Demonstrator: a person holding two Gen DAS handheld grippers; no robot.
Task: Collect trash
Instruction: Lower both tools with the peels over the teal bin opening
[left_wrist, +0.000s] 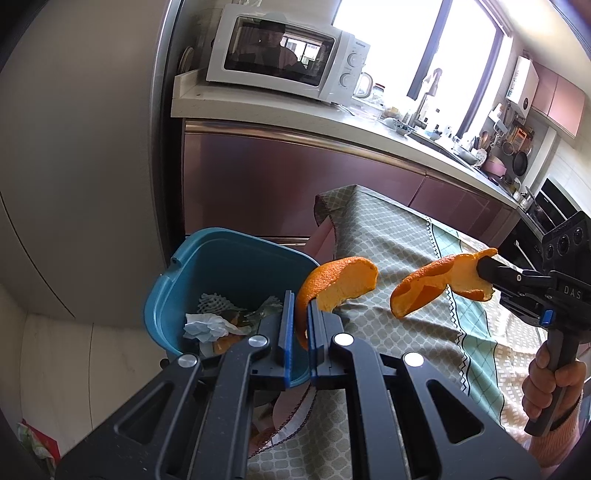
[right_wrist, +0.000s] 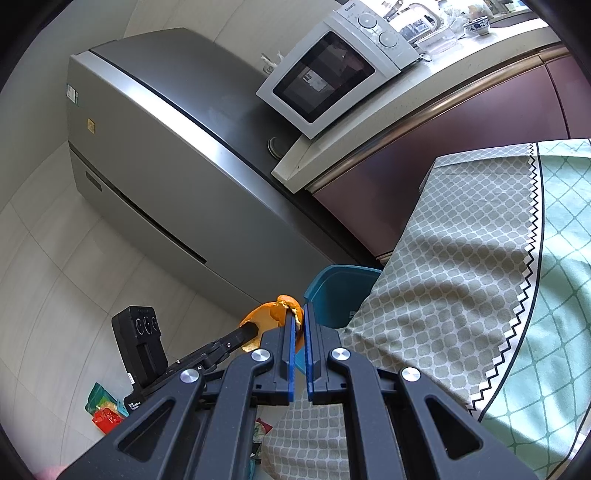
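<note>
1. My left gripper (left_wrist: 300, 306) is clamping down on a curved piece of orange peel (left_wrist: 334, 282); its blue pads (left_wrist: 286, 332) are nearly meeting, with only the thin rind between them.
2. That peel is sticking up past the fingertips, hanging over the table corner just beside the rim of the blue bin (left_wrist: 221, 258).
3. My right gripper (right_wrist: 300, 314) is pinching a second peel (left_wrist: 439, 280) by one end, pads almost together.
4. The second peel is hanging above the patterned tablecloth (left_wrist: 399, 229), apart from the first.
5. The bin is sitting on the floor against the table, holding crumpled tissue (left_wrist: 205, 326) and other scraps.
6. My right hand (left_wrist: 550, 384) is wrapping the gripper's handle.
</note>
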